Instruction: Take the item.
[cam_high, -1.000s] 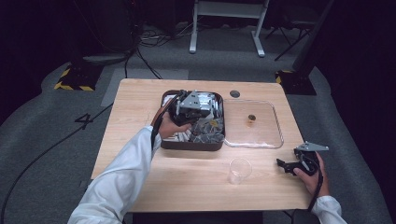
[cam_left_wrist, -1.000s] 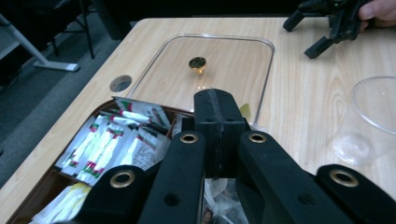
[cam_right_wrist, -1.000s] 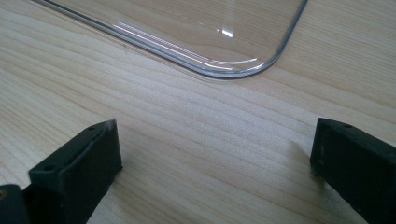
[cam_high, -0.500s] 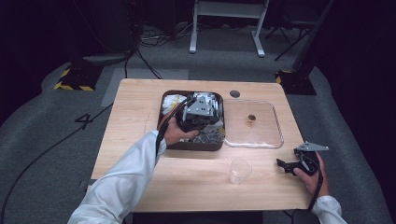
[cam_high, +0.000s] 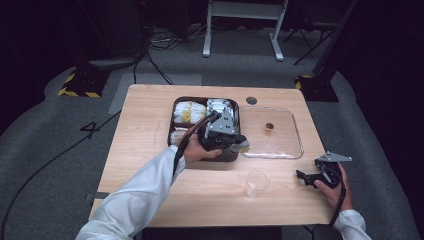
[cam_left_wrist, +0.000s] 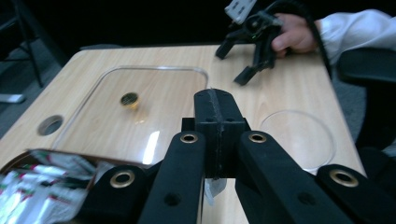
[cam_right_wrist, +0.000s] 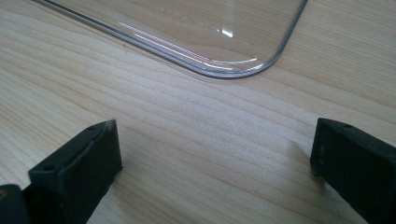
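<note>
Sachet (cam_left_wrist: 214, 189) hangs pinched in the closed left gripper (cam_high: 239, 144), leaving the tray (cam_high: 176, 107). Next, likely lowering it into the cup (cam_high: 256, 182); right gripper (cam_high: 307, 177) rests open near the table's right edge.

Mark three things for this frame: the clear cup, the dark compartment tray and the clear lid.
clear cup (cam_high: 256, 182): high view, on its side wall.
dark compartment tray (cam_high: 175, 106): high view, on its far left rim.
clear lid (cam_high: 285, 131): high view, on a bare part of its flat face.

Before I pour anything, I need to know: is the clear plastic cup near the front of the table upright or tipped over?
Upright. The clear cup stands on its base on the table, its round open rim facing up.
</note>
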